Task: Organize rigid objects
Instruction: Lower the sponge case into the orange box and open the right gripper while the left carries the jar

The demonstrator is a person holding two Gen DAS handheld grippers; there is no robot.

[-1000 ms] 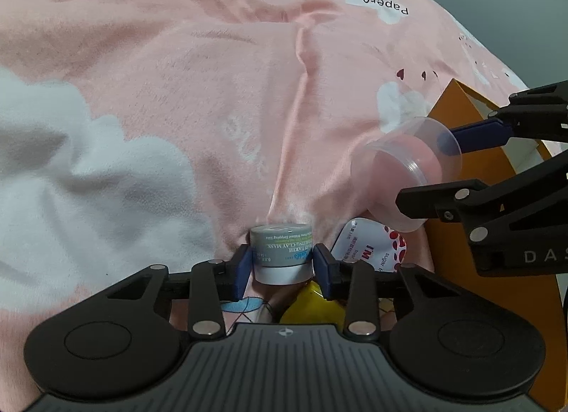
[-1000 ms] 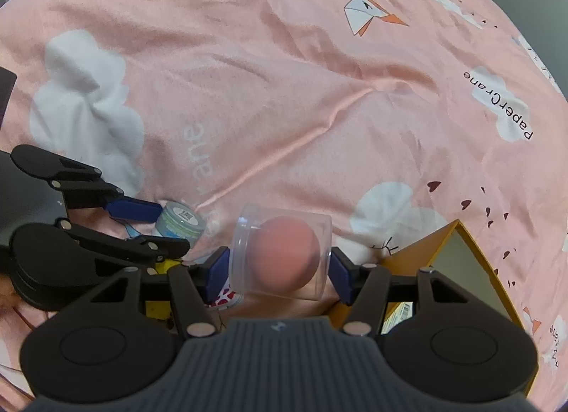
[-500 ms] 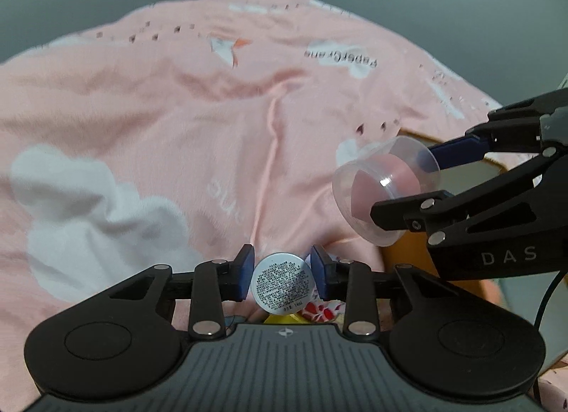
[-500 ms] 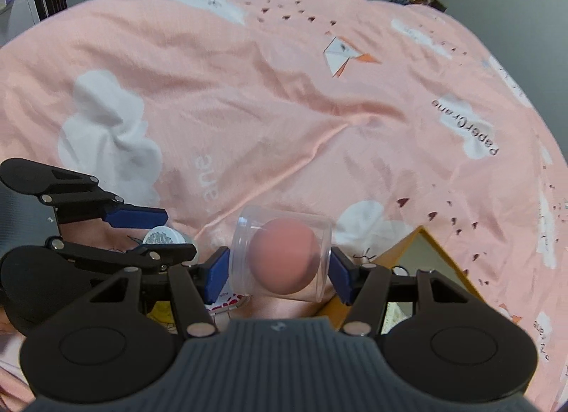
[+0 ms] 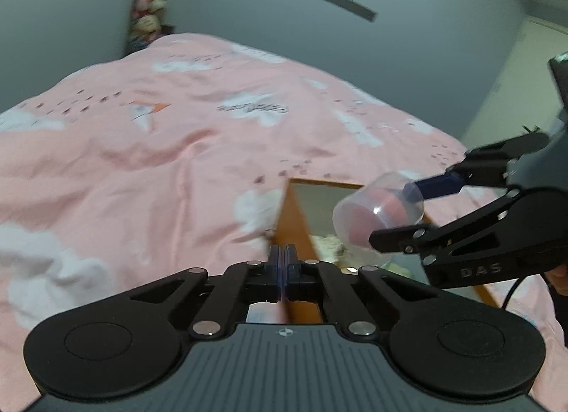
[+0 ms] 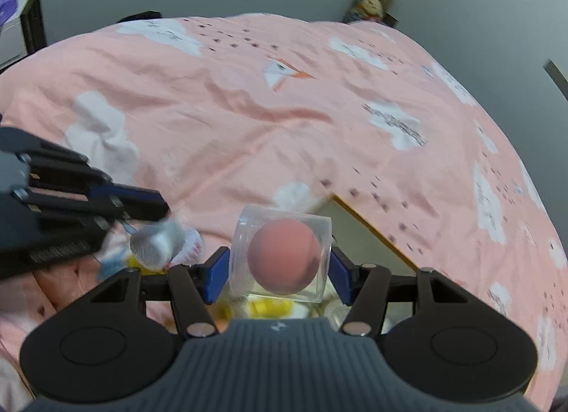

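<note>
My right gripper (image 6: 280, 266) is shut on a clear plastic case with a pink sponge ball inside (image 6: 282, 257); the case also shows in the left wrist view (image 5: 378, 215), held above the open orange box (image 5: 294, 220). My left gripper (image 5: 283, 261) is shut with its blue pads pressed together and nothing between them. In the right wrist view the left gripper (image 6: 156, 206) sits at the left, and a small grey-white cream jar (image 6: 156, 245) appears blurred just below its tips, over a pile of items.
The pink duvet (image 5: 142, 163) with white clouds covers the bed. The orange box (image 6: 376, 234) lies at my lower right with small yellow and white items inside. A pile of packets (image 6: 191, 248) lies left of the box. Grey walls stand behind.
The cream jar has slipped out of my left gripper, whose pads have closed together. Both grippers have tilted up and moved over the orange box. The right still holds the case.
</note>
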